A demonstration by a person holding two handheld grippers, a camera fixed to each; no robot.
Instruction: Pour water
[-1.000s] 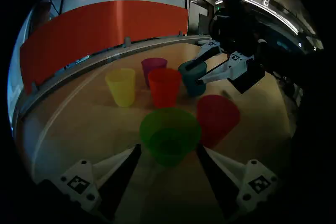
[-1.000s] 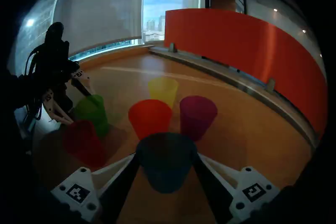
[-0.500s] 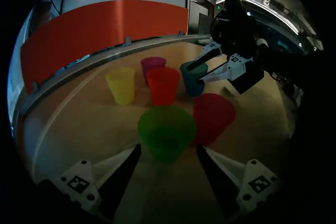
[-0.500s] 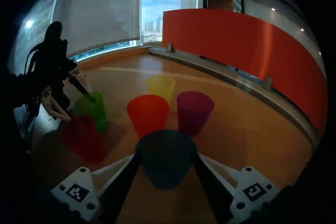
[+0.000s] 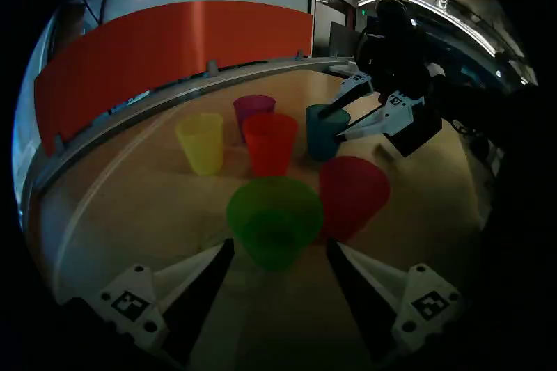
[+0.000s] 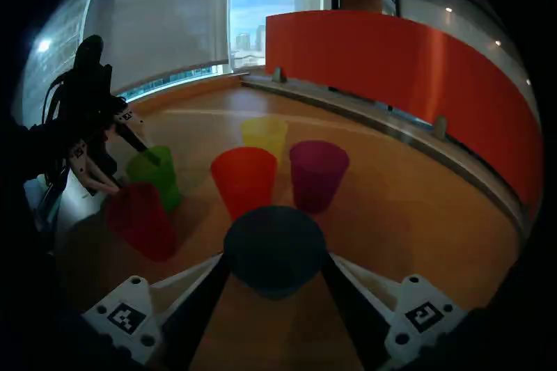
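Six translucent plastic cups, one per colour, grouped on the surface (image 5: 125, 218): left gripper (image 5: 278, 259) jaws grasp the green cup (image 5: 275, 221), right gripper (image 6: 275, 270) jaws grasp the teal cup (image 6: 273, 249), with the red cup (image 5: 351, 193), orange cup (image 5: 269, 141), yellow cup (image 5: 202, 141) and purple cup (image 5: 253, 105) nearby.

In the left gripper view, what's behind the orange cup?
A purple cup stands right behind the orange cup, only its rim and left side showing; the rest is covered.
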